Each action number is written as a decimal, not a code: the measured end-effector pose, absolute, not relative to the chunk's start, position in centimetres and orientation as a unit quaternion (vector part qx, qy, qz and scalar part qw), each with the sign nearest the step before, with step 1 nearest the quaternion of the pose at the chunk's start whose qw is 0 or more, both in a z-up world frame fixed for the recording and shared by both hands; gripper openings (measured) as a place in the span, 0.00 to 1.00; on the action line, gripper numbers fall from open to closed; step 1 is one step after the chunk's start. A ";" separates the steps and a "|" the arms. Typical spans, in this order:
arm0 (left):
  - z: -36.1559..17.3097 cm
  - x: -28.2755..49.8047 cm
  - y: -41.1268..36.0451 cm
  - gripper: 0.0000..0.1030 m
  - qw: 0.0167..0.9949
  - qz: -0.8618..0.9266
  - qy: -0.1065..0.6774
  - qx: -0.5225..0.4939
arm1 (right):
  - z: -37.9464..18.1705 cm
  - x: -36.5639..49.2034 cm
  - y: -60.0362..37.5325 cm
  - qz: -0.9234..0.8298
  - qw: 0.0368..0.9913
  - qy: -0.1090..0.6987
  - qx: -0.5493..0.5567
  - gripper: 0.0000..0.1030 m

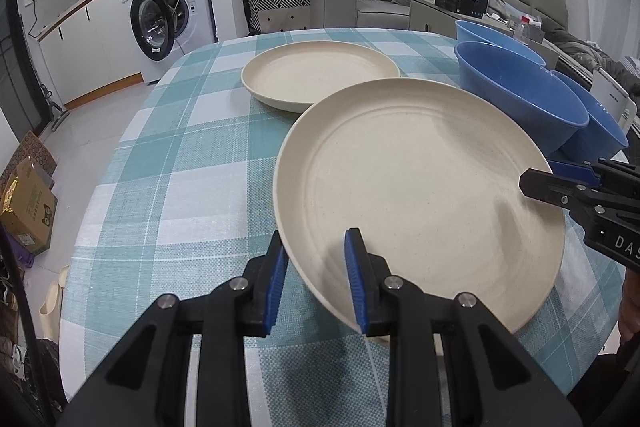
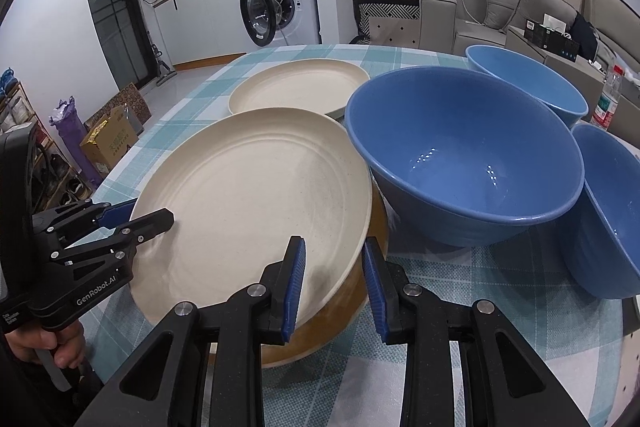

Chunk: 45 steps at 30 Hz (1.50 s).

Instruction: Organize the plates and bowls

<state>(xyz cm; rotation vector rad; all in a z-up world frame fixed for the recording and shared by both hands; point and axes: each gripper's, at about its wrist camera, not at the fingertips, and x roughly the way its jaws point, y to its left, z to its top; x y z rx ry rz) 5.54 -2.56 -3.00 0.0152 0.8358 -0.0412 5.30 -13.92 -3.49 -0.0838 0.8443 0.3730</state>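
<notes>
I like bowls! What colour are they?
Blue: the bowls show best in the right wrist view.

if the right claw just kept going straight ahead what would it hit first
The near cream plate: its rim already sits between the right claw fingers. Beyond it, probably the big blue bowl, though depth is unclear.
</notes>
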 end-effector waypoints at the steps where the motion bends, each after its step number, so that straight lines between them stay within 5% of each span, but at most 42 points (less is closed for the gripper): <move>1: -3.0 5.5 -2.6 0.26 0.914 -0.020 0.406 0.009 | -3.5 5.3 -13.8 0.179 0.895 0.407 -0.042 0.30; 30: -3.6 5.4 -3.9 0.30 0.911 -0.020 0.410 0.047 | -4.3 4.9 -14.1 0.163 0.893 0.415 -0.056 0.32; 45: -3.7 5.4 -4.2 0.43 0.909 -0.029 0.412 0.051 | -4.4 5.0 -14.5 0.180 0.890 0.417 -0.044 0.47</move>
